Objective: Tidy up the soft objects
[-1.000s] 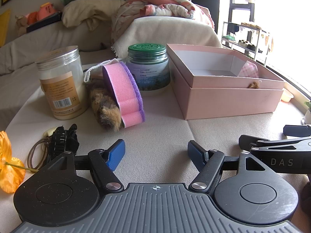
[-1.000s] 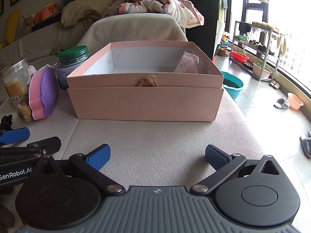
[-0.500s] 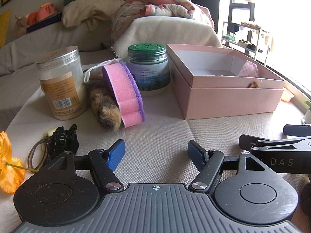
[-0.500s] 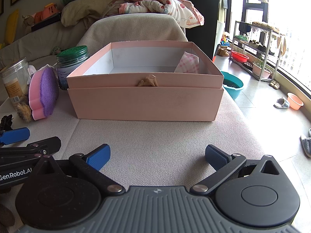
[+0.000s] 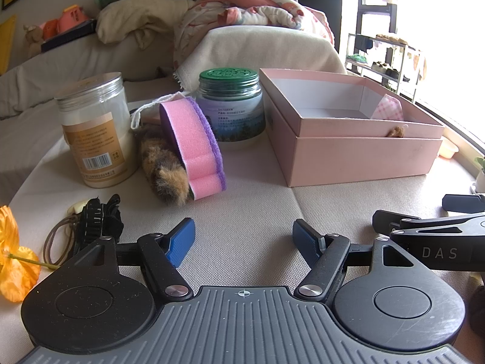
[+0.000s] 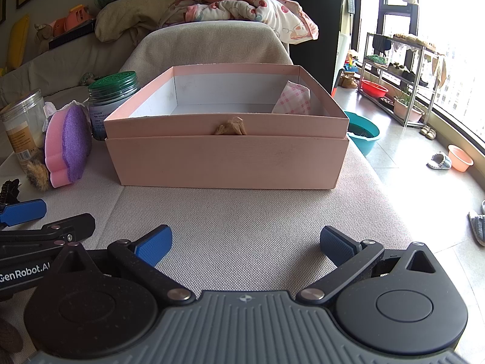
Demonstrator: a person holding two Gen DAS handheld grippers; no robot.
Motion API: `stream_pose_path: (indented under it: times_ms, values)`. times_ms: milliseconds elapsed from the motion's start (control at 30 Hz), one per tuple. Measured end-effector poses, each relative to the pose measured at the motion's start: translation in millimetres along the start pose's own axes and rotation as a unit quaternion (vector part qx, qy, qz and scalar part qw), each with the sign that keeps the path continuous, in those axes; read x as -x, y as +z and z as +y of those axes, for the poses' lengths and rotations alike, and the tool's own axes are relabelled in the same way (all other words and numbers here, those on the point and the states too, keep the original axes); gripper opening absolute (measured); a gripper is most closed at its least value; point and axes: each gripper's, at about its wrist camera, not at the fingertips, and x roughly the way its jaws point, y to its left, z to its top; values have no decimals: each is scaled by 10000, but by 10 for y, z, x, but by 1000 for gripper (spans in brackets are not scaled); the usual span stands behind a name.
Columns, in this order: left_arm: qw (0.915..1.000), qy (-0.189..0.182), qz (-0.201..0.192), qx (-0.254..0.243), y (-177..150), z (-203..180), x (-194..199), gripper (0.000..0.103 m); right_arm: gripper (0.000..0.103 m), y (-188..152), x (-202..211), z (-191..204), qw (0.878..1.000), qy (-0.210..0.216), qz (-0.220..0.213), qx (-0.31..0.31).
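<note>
A pink and purple sponge (image 5: 194,145) (image 6: 67,145) leans on a brown furry toy (image 5: 163,166) (image 6: 38,174) left of an open pink box (image 5: 357,157) (image 6: 227,160). Inside the box lie a pink checked pouch (image 5: 389,110) (image 6: 293,98) and a tan plush bit (image 5: 396,131) (image 6: 230,127) at the front wall. My left gripper (image 5: 244,238) stands open and empty, low over the beige cloth, in front of the sponge. Facing the box front, my right gripper (image 6: 245,241) is open and empty too.
A plastic jar with a silver lid (image 5: 95,130) and a green-lidded jar (image 5: 230,106) stand behind the sponge. A black hair clip (image 5: 97,218), hair ties and an orange fabric flower (image 5: 12,254) lie at the left. Piled bedding sits behind; floor drops off right of the box.
</note>
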Motion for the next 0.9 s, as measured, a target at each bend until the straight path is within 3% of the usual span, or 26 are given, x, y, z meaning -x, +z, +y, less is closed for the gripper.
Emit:
stream_pose_path:
  times_ms: [767,900]
  values:
    - [10000,-24,-7,32,0,9,4,76,103,1,-1,-1,10000,1,0,-1]
    - [9999,-169,17,-11,-7,20,47,76,103,3,5,-12,9999,74,50,65]
